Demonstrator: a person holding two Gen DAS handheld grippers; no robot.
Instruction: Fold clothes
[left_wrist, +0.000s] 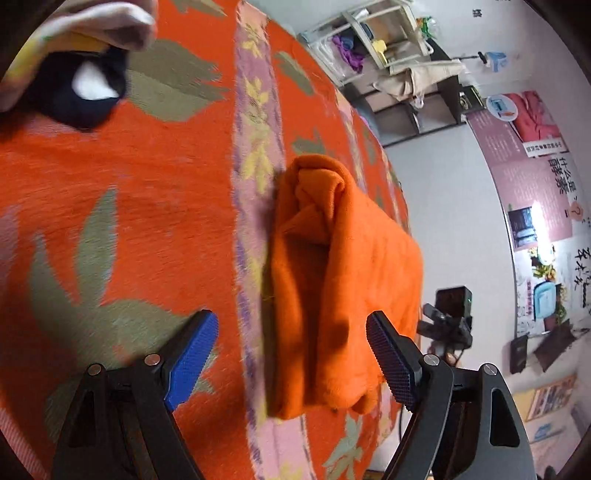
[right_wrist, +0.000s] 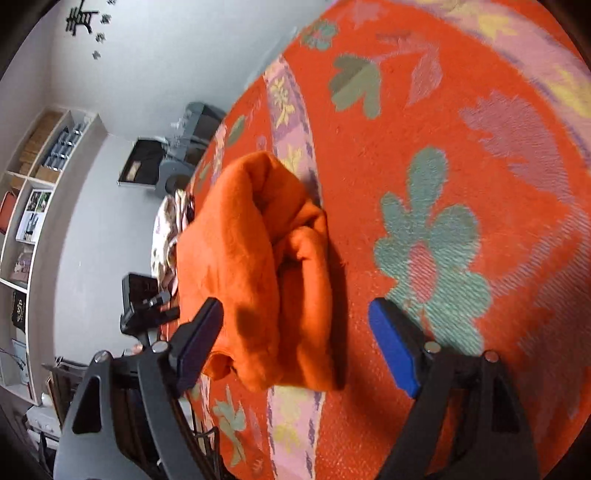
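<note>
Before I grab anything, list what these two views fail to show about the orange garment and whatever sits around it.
- Orange garment: folded into a bundle, so its type and inner layers are hidden in both views.
- Dark item at the left wrist view's top left: blurred and cut off by the frame edge.
- Pale patterned cloth in the right wrist view: mostly hidden behind the garment.
- Patterned blanket: edges smeared by motion blur.

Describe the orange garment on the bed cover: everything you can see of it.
The orange garment is a plain, soft, fleece-like piece in one solid colour, with no print or fastening visible. It is folded into a compact, bulky bundle, with rolled layers bunched at one end and a smoother flap over the top. It lies on the red patterned cover, partly across a pink floral stripe, near the cover's edge. Both the left gripper and the right gripper are open around it, neither clamping it.
</note>
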